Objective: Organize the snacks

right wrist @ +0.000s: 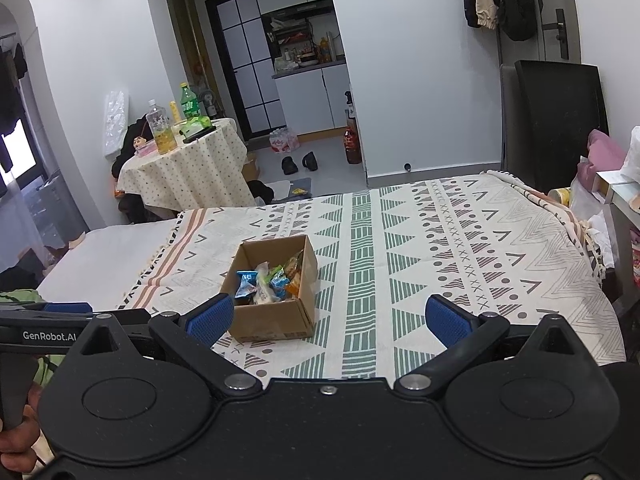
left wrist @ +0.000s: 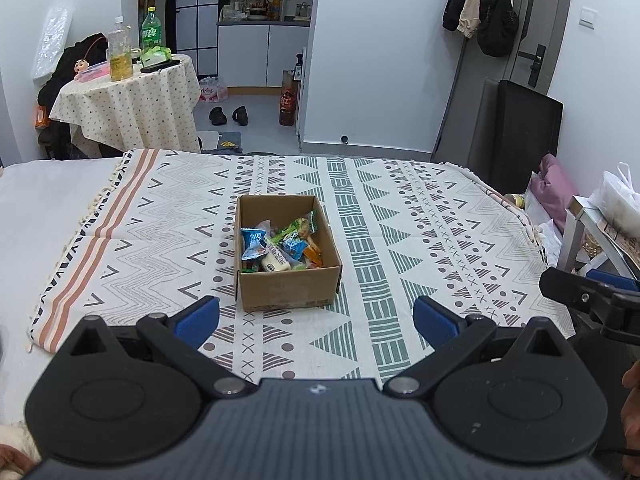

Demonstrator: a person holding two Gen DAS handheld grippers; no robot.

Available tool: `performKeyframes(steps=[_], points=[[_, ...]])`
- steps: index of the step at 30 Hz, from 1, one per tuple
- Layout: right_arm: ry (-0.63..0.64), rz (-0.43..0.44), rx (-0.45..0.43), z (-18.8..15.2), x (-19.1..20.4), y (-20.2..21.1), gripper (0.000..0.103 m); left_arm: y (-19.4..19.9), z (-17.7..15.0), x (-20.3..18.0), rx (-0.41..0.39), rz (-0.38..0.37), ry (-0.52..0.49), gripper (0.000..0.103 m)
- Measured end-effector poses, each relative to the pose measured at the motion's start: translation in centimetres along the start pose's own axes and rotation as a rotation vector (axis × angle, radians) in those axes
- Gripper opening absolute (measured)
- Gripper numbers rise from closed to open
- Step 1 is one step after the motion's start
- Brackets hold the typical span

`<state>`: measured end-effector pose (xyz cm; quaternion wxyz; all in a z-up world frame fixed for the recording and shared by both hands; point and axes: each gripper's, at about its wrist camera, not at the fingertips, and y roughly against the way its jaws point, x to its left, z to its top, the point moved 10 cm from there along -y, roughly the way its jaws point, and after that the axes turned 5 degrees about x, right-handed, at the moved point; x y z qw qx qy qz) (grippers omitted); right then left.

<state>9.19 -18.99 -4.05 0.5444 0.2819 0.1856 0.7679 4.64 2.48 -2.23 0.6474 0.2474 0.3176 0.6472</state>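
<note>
Snacks are sitting in a heap inside one open cardboard box, which is resting near the middle of a patterned cloth spread over a bed. The exact count of snacks is hard to tell, since the wrappers are overlapping; two blue packets, a cream-coloured one, a green one and an orange one are showing. No snack is lying loose on the cloth.

Going left to right in the left wrist view: a small round table with a dotted cover is standing beyond the bed's far left corner, carrying two plastic bottles, one clear with yellow liquid and one green. The box is sitting ahead of the left gripper, whose two blue-padded fingers are spread wide apart with nothing between them, hovering above the cloth short of the box. At the right edge, the right gripper is holding level with it; in its own view its fingers are likewise standing wide apart and empty, the box sitting just ahead of its left finger. A hand is gripping a handle at that view's lower left.
</note>
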Motion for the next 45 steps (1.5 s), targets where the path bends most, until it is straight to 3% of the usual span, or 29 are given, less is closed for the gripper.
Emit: performKeyframes(steps=[45], points=[[-0.002, -0.004, -0.007, -0.27, -0.01, 0.87, 0.103, 0.43, -0.24, -0.07, 0.006, -0.012, -0.010, 0.103]])
